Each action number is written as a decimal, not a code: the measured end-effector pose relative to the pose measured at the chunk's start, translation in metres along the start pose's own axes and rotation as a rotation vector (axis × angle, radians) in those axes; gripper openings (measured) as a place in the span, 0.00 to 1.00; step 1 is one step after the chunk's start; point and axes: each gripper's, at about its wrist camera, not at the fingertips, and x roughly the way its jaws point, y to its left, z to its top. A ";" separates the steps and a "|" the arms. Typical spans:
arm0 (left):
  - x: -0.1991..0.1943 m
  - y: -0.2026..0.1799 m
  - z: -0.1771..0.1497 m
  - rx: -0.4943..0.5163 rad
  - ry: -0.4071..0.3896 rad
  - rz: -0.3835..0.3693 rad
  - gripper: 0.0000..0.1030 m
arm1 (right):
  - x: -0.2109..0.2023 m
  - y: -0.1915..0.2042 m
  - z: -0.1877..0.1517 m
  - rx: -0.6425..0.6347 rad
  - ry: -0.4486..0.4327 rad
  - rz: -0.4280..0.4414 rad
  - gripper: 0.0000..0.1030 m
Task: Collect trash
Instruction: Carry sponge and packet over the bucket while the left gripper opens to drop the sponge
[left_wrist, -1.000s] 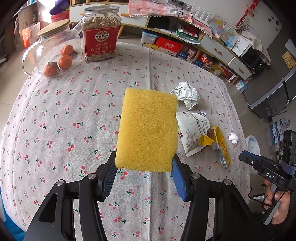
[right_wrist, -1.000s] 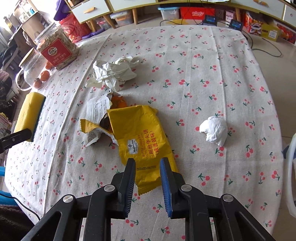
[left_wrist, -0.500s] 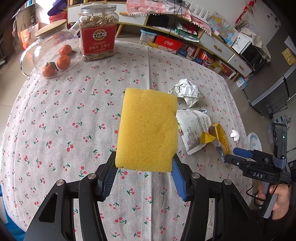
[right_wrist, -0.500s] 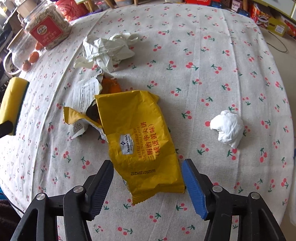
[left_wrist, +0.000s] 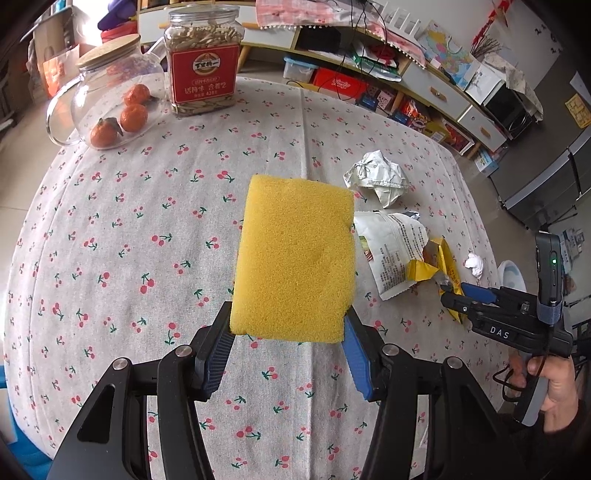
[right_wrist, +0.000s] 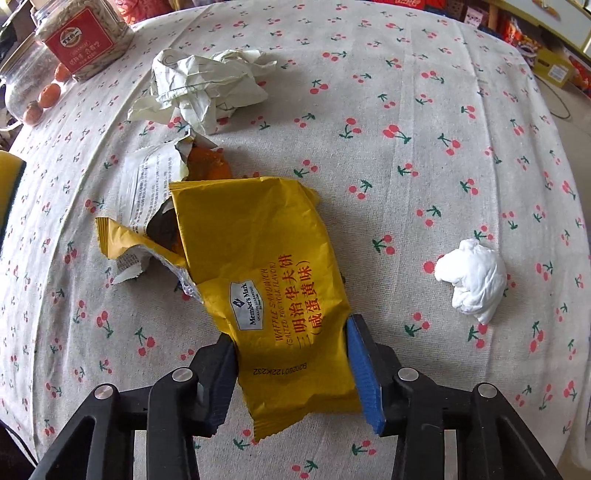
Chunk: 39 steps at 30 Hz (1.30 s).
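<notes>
1. Trash lies scattered on the cherry-print counter (right_wrist: 424, 92), and the nearest piece is a yellow wrapper (right_wrist: 266, 280) flat on the cloth.
2. Right gripper (right_wrist: 291, 354) straddles the wrapper's near end from above. Its jaws are closing with the wrapper between them, and the pads sit at the foil's two edges. I judge the grip not yet firm, so this looks like the start of a pickup.
3. Left gripper (left_wrist: 290, 347) holds a yellow sponge (left_wrist: 295, 258) clamped by its lower edge, raised clear of the counter. It seems parked there, probably kept ready for wiping once the trash is gone.
4. Just beyond the yellow wrapper lies a torn white wrapper (right_wrist: 151, 184), partly tucked under it, so lifting one may drag the other.
5. A tissue wad (right_wrist: 472, 278) sits well apart, to the right.
6. Farther off rests a crumpled paper (right_wrist: 207, 85).
7. At the far edge stand a seed jar (left_wrist: 203, 59) and a glass pot (left_wrist: 107, 103) holding oranges, neither of them trash by the look of it.
</notes>
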 end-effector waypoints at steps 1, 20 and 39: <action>-0.001 -0.001 0.000 0.000 -0.002 0.000 0.56 | -0.003 0.002 0.000 -0.002 -0.006 0.006 0.47; 0.000 -0.101 0.006 0.143 -0.051 -0.032 0.56 | -0.127 -0.152 -0.056 0.306 -0.241 0.051 0.46; 0.076 -0.377 -0.029 0.492 0.082 -0.216 0.56 | -0.167 -0.341 -0.199 0.706 -0.261 0.000 0.47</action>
